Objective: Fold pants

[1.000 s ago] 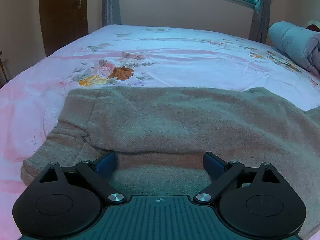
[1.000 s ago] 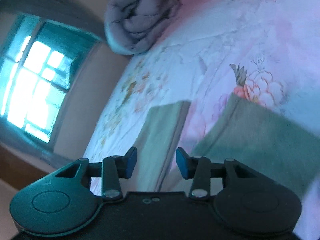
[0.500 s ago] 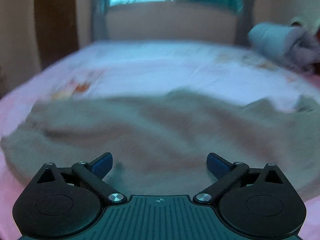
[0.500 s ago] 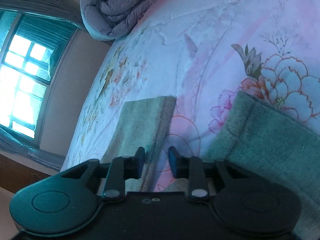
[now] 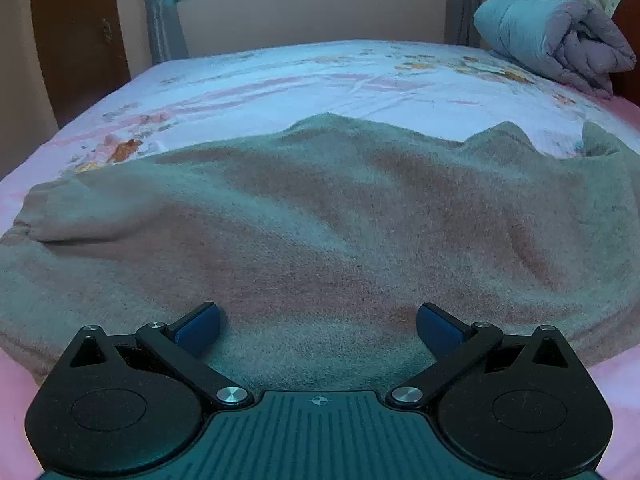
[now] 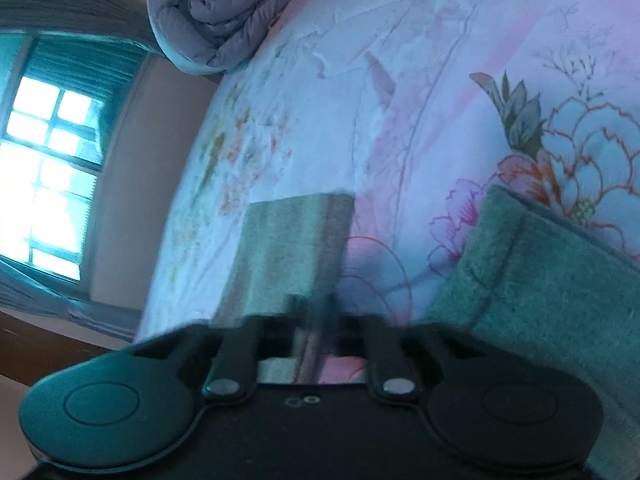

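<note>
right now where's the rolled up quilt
The rolled quilt lies at the bed's far right corner in the left wrist view, beyond the pants, near the window curtain.

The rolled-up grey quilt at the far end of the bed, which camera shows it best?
The right wrist view: the quilt is large there, its folds clear, though cut by the top edge. The left wrist view shows the quilt whole but smaller, at the bed's far right corner.

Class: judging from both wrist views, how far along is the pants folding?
Done: little; the grey-green pants lie rumpled across the floral bedsheet. In hand: the right gripper has shut on a pant leg; the left gripper is opening over the fabric. Left: every fold.
</note>
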